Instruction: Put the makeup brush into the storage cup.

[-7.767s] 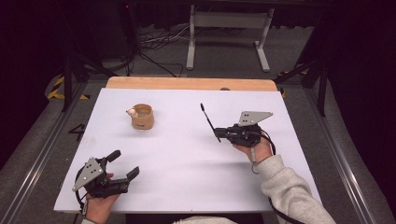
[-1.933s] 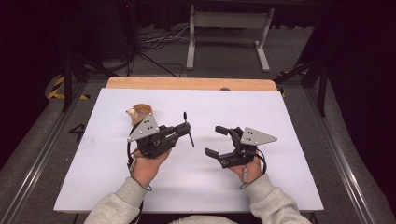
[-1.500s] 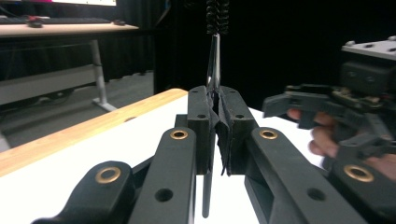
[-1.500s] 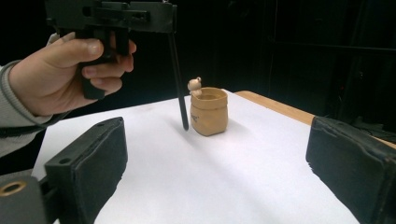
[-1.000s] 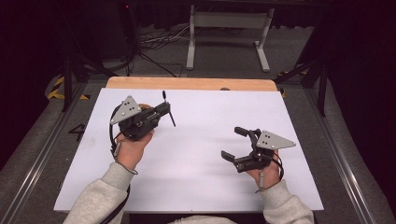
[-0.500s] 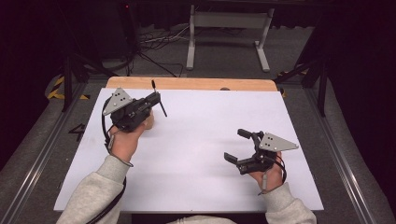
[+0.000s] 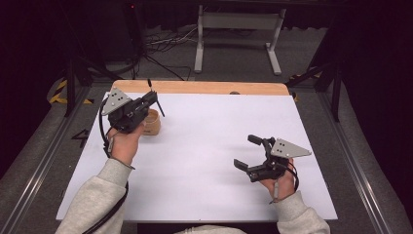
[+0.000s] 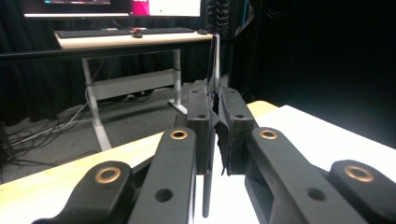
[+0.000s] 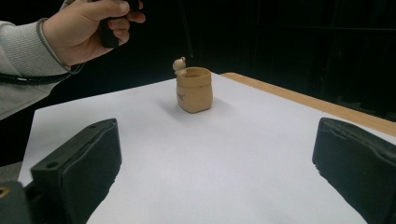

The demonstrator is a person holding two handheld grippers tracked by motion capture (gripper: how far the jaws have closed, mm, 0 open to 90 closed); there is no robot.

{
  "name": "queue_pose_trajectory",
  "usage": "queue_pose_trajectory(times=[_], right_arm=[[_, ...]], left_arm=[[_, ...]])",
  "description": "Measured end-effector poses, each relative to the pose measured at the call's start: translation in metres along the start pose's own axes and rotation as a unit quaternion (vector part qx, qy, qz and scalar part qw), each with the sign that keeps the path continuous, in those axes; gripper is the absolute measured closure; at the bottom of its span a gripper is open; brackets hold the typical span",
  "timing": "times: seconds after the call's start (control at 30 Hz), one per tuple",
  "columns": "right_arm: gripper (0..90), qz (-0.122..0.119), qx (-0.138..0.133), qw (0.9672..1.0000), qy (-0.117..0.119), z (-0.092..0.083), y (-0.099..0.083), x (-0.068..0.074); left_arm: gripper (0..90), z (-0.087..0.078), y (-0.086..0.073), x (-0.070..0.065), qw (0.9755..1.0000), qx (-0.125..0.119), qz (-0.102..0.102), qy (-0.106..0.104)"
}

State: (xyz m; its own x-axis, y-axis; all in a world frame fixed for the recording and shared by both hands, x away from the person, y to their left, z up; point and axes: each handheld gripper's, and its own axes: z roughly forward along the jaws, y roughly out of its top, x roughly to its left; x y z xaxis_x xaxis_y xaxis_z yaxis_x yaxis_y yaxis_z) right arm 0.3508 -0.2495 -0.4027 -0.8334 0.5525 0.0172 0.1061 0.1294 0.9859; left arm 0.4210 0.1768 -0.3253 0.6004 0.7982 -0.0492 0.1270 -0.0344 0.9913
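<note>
A tan pot (image 7: 153, 125) with a small bear figure on its rim stands at the back left of the white-covered table (image 7: 219, 117). My left gripper (image 7: 152, 100) hovers just above and beside it, shut on a thin black rod (image 7: 150, 86) that sticks up and down through the jaws. In the left gripper view the pads (image 8: 229, 121) pinch the rod (image 8: 215, 60) upright. My right gripper (image 7: 247, 152) rests open at the front right with nothing between its jaws. From the right gripper (image 9: 217, 140) view, the pot (image 9: 194, 89) sits ahead and the left hand (image 9: 84, 28) is above it.
A strip of bare wood (image 7: 204, 87) runs along the table's far edge. Behind it stand a metal frame (image 7: 238, 29) and loose cables (image 7: 160, 41) on the grey floor. A desk with screens (image 8: 121, 35) stands farther back. Dark rails flank the table.
The rod has gone from the right gripper to the left. The left gripper carried it back and left to above the pot. The right gripper drew back to the front right and stayed.
</note>
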Motion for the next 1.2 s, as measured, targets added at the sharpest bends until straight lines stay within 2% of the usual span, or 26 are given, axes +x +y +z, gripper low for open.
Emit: queue_pose_trajectory(times=[0.27,0.43,0.67,0.87,1.2], right_arm=[[1.2,0.003,0.003,1.0000,-0.001,0.000,-0.001,-0.001],[1.0,0.006,0.004,1.0000,-0.001,0.000,-0.002,-0.001],[1.0,0.007,0.004,1.0000,0.000,0.001,-0.002,-0.001],[1.0,0.009,0.004,1.0000,0.000,0.001,-0.002,-0.001],[1.0,0.010,0.006,0.9999,0.000,0.002,-0.003,0.000]], left_arm=[[84.3,-0.001,-0.004,0.010,0.9992,-0.001,-0.002,0.039],[84.3,-0.002,-0.007,0.014,0.9984,0.000,-0.003,0.056],[84.1,-0.004,-0.010,0.020,0.9954,-0.006,-0.007,0.096],[84.1,-0.003,-0.011,0.023,0.9944,-0.002,-0.006,0.106],[84.2,0.001,-0.017,0.028,0.9949,0.008,-0.014,0.099]])
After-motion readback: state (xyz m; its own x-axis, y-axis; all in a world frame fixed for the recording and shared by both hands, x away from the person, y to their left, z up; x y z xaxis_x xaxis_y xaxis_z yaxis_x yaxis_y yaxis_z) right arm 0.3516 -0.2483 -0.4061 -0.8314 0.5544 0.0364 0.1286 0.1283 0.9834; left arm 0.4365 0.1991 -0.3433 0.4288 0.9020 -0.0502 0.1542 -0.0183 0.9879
